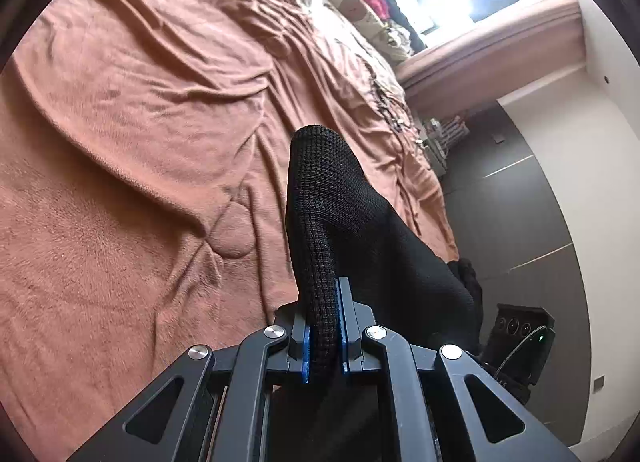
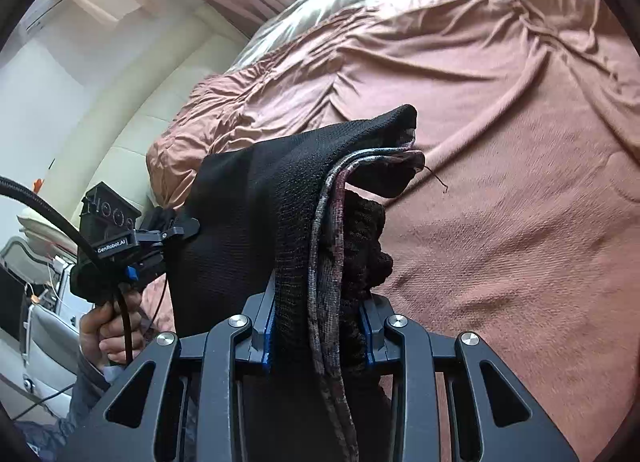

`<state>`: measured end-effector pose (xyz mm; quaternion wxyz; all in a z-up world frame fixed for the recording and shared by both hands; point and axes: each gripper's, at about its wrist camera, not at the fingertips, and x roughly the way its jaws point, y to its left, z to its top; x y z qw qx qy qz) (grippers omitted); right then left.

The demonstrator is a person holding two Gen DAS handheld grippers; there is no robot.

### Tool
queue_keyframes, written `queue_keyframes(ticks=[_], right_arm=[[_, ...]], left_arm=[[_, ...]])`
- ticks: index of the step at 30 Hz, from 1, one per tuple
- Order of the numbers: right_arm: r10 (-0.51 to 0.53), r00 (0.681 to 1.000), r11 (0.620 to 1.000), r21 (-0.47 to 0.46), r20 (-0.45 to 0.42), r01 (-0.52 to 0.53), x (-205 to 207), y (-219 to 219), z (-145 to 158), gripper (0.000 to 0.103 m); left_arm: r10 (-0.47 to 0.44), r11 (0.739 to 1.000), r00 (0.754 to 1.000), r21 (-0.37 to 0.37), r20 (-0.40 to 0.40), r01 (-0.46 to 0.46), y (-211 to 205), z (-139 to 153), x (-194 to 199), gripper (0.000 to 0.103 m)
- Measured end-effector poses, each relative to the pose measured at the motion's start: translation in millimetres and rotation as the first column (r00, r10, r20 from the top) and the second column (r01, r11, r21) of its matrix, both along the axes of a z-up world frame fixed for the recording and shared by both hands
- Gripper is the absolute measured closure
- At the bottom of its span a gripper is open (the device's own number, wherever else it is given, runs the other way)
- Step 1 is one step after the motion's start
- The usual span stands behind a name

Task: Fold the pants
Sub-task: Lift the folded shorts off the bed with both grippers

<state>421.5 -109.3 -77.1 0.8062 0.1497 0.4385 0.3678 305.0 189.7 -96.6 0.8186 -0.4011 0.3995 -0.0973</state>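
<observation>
Black knit pants, waffle-textured weave, lifted off the surface, not flat. Left wrist view: a rolled, tube-like edge of fabric rises from lower centre up to the middle of the frame, rounded tip at top; the rest drapes down to the lower right. Right wrist view: pants fill the centre and lower centre, bunched in several layers; smooth black panel spreads to the left, a pointed corner sticks up at centre. Greyish-pink mottled inner edge runs down the middle. Loose thread dangles at right of the bunch.
</observation>
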Motion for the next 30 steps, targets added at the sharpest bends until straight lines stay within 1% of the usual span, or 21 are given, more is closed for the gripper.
queue_keyframes(ticks=[5, 7, 9, 13, 20, 30], right_arm=[[-0.013, 0.998, 1.0, -0.013, 0.064, 0.014, -28, -3, 18, 0.074], [-0.028, 0.995, 0.999, -0.015, 0.097, 0.03, -40, -7, 25, 0.074], [-0.044, 0.991, 0.999, -0.011, 0.125, 0.046, -53, -11, 33, 0.075], [-0.056, 0.986, 0.998, -0.004, 0.159, 0.057, -75, -20, 40, 0.075], [-0.084, 0.97, 0.996, 0.014, 0.226, 0.083, -116, -48, 60, 0.075], [-0.129, 0.941, 0.992, 0.031, 0.313, 0.125, -174, -86, 89, 0.075]], left_arm=[[-0.006, 1.0, 0.999, 0.009, 0.049, 0.006, -8, 19, -11, 0.093], [-0.014, 0.999, 0.998, 0.031, 0.068, 0.012, -14, 29, -15, 0.093], [-0.017, 0.999, 0.996, 0.037, 0.085, 0.014, -19, 36, -19, 0.093], [-0.023, 0.998, 0.993, 0.06, 0.117, 0.016, -31, 54, -27, 0.093], [-0.043, 0.996, 0.985, 0.083, 0.169, 0.029, -53, 82, -45, 0.093], [-0.077, 0.994, 0.97, 0.095, 0.23, 0.056, -88, 111, -71, 0.093]])
